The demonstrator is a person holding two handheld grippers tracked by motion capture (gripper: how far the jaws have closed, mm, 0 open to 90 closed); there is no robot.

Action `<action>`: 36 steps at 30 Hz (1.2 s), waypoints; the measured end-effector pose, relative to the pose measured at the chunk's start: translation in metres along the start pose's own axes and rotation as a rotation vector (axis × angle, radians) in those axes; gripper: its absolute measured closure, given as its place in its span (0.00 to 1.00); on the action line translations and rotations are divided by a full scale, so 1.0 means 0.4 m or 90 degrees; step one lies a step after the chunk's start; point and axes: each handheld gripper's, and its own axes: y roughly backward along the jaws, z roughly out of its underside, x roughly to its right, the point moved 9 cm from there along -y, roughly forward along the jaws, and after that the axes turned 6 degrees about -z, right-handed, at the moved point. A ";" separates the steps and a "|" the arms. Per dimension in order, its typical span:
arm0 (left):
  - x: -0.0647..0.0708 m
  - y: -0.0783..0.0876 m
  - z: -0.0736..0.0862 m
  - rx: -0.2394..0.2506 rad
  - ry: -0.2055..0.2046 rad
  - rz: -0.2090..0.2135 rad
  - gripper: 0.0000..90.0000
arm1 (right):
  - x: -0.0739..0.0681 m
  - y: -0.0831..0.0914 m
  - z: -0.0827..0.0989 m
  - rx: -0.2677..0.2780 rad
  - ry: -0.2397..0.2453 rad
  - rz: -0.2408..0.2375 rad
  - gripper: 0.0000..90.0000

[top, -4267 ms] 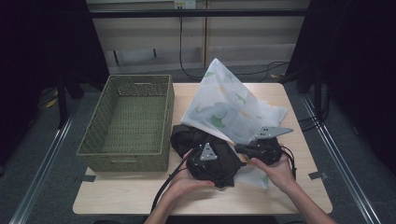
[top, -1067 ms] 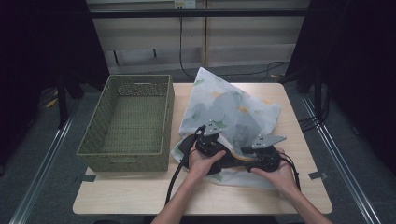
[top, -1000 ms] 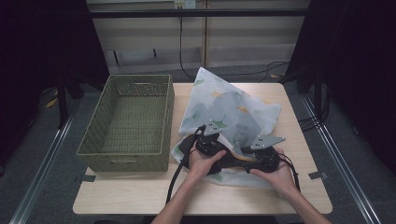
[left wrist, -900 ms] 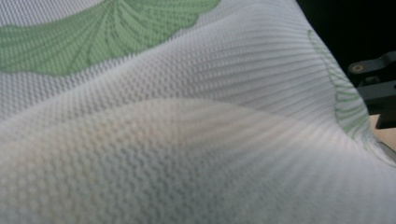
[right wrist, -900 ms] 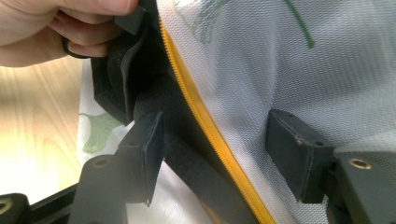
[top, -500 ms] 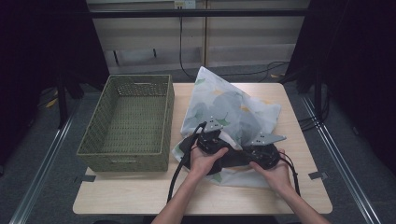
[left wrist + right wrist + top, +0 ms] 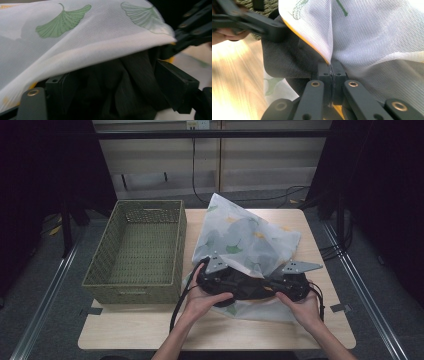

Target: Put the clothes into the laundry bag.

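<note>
High view showed your two hands at the near edge of the pale wooden bench (image 7: 150, 335), each with a gripper laid into the mouth of the white mesh bag (image 7: 250, 240) printed with green ginkgo leaves. Your left gripper (image 7: 220, 279) sat at the bag's near-left corner; its jaws had just been opening and stood apart around the dark garment (image 7: 245, 287), the pads not pressing on it as far as I could tell. Your right gripper (image 7: 285, 287) had just been closing and was pinched tight on the bag's yellow-lined hem (image 7: 325, 58), jaws meeting with the mesh between them. The dark garment lay across the bag's mouth between both grippers, partly under the white edge.

Left of the bag stood the woven green basket (image 7: 137, 245), just beside it. Beyond the bench were grey floor, cables and a light panelled wall, with dark curtains on both sides.

Compared with a second earlier, the bag's mouth sat slightly higher over the garment and your left hand had shifted.

The bag's long axis ran from the near edge away toward the far side, mouth facing you.
</note>
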 end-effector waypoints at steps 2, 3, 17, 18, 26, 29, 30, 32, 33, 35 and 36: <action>-0.012 0.018 0.016 -0.006 -0.005 -0.005 0.17 | 0.001 0.000 0.000 -0.001 -0.003 -0.001 0.99; -0.024 0.030 0.033 -0.006 0.001 -0.003 0.16 | 0.001 -0.001 0.000 -0.002 -0.003 -0.002 0.99; 0.001 -0.069 0.111 -0.076 0.005 0.066 0.02 | 0.002 -0.008 0.002 -0.011 -0.004 -0.002 0.99; 0.007 -0.081 0.117 -0.093 -0.010 0.057 0.02 | 0.002 -0.009 0.002 -0.010 -0.007 -0.004 0.99; -0.016 -0.126 0.144 -0.138 -0.040 -0.029 0.41 | -0.003 -0.010 0.000 -0.011 -0.008 -0.011 0.99; -0.038 -0.124 0.141 -0.136 -0.040 -0.057 0.67 | -0.005 -0.012 -0.002 -0.012 -0.006 -0.013 0.99; -0.042 -0.123 0.137 -0.130 -0.028 -0.051 0.75 | -0.007 -0.014 -0.004 -0.011 -0.006 -0.016 0.99; -0.046 -0.114 0.120 -0.102 0.011 -0.037 0.86 | -0.018 -0.017 -0.015 -0.007 -0.001 -0.020 0.99; -0.046 -0.114 0.120 -0.102 0.011 -0.037 0.88 | -0.018 -0.017 -0.015 -0.007 -0.001 -0.020 0.99; -0.036 -0.104 0.100 -0.076 0.036 -0.024 0.88 | -0.025 -0.015 -0.029 0.001 0.003 -0.024 0.99; -0.028 -0.096 0.085 -0.058 0.057 -0.003 0.89 | -0.031 -0.007 -0.050 0.018 0.004 -0.025 0.99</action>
